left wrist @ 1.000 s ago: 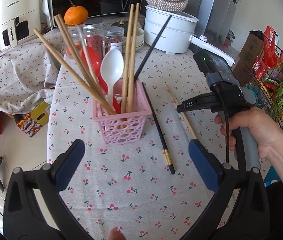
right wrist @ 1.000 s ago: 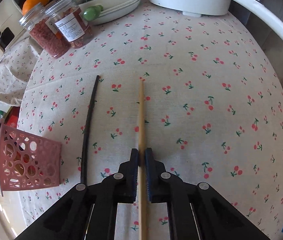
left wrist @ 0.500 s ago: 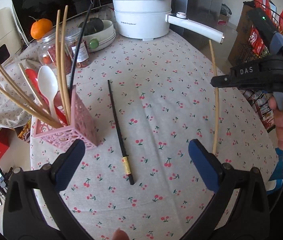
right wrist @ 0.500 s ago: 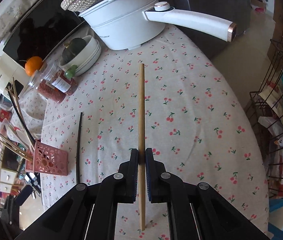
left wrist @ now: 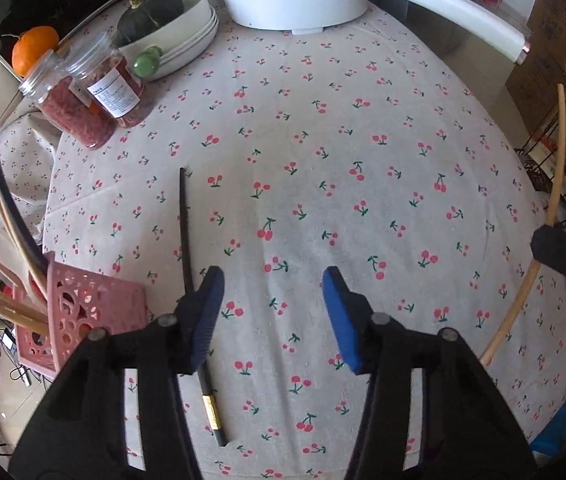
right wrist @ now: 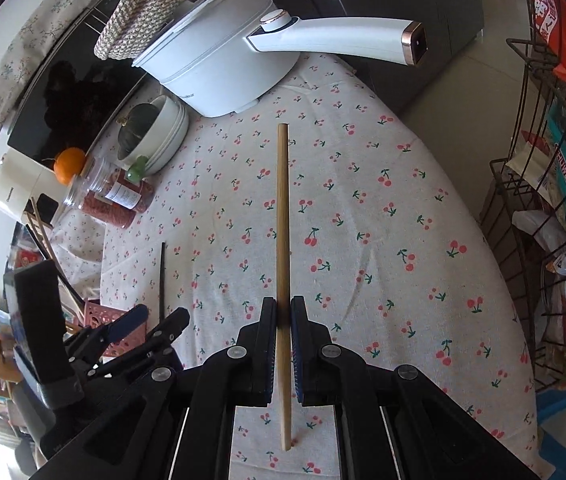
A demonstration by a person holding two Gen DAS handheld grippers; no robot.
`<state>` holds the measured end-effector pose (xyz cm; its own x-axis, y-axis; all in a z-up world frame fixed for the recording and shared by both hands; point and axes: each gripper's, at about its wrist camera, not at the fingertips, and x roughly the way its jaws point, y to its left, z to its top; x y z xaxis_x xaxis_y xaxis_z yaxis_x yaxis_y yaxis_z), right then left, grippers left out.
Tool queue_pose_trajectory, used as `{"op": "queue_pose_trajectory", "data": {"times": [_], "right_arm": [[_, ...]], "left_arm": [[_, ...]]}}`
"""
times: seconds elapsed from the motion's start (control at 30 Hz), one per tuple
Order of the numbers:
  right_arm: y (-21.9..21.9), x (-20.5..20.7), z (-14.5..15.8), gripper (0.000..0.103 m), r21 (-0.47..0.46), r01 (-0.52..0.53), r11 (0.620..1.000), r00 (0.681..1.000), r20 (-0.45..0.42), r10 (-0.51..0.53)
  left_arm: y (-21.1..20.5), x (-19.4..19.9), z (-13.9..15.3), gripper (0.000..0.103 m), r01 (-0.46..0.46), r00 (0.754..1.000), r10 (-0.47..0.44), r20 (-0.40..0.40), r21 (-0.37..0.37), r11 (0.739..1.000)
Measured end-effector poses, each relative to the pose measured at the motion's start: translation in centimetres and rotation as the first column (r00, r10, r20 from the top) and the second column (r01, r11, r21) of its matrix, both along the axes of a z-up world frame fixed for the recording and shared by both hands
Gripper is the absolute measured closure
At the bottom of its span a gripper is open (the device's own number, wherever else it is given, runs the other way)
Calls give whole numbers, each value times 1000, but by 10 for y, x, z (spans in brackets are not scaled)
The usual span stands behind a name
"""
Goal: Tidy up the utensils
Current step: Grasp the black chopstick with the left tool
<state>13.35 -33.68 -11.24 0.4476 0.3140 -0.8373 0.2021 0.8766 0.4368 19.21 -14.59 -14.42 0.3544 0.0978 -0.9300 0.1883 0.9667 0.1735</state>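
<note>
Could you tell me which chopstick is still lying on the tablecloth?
The black chopstick beside the pink basket; the bamboo one is clamped in the right tool.

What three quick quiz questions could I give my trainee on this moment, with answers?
1. True or false: the right gripper is shut on the wooden chopstick.
2. Which thing lies on the tablecloth by the left gripper? A) black chopstick B) white spoon C) orange
3. Fill in: the left jaws are ____.

Key: 1 true; 2 A; 3 open.
</note>
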Motion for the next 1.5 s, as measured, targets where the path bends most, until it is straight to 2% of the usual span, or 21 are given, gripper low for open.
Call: {"op": "queue_pose_trajectory", "data": {"times": [0.03,0.1,0.13,0.37,0.53,0.73,0.83,1.03,1.07,1.1,1.2,1.27,1.5], "right_arm": [[1,1,0,96,3,-3,1000,1000,1,3],[2,3,0,96,13,-10,1000,1000,3,10],[3,4,0,96,16,-13,1000,1000,4,13],[1,7,0,96,22,-26,999,1000,11,26],[-1,9,-2,96,27,-25,999,1000,9,25],[-1,10,-1,96,22,-36,999,999,11,35],[-1,10,-1,96,20,-36,999,999,11,36],[2,11,-2,96,15,-38,999,999,7,38],[3,11,-1,96,14,-40,999,999,6,40],[4,11,-1,96,10,-41,999,999,7,41],[5,9,2,96,7,-38,999,999,15,38],[6,6,4,96,7,-37,999,999,22,37],[16,-2,13,96,-6,-42,999,998,46,42]], "left_arm": [[1,5,-2,61,-8,1000,8,-8,10,1000],[3,15,-5,74,-28,1000,28,-10,25,999],[3,18,-7,75,-37,999,37,-10,40,999],[20,33,-13,75,-103,995,104,-10,94,990],[35,41,-27,75,-164,983,170,-69,93,982],[41,46,-40,75,-177,977,190,-96,125,976],[43,45,-44,74,-182,975,195,-111,117,976],[42,40,-43,79,-152,980,164,-111,105,983],[41,39,-44,86,-139,983,150,-103,111,984],[41,37,-45,103,-125,985,136,-106,104,987],[37,30,-46,103,-110,989,118,-92,89,990],[35,24,-42,103,-97,992,101,-78,49,994],[28,-4,-1,103,-4,1000,4,17,-37,999]]}}
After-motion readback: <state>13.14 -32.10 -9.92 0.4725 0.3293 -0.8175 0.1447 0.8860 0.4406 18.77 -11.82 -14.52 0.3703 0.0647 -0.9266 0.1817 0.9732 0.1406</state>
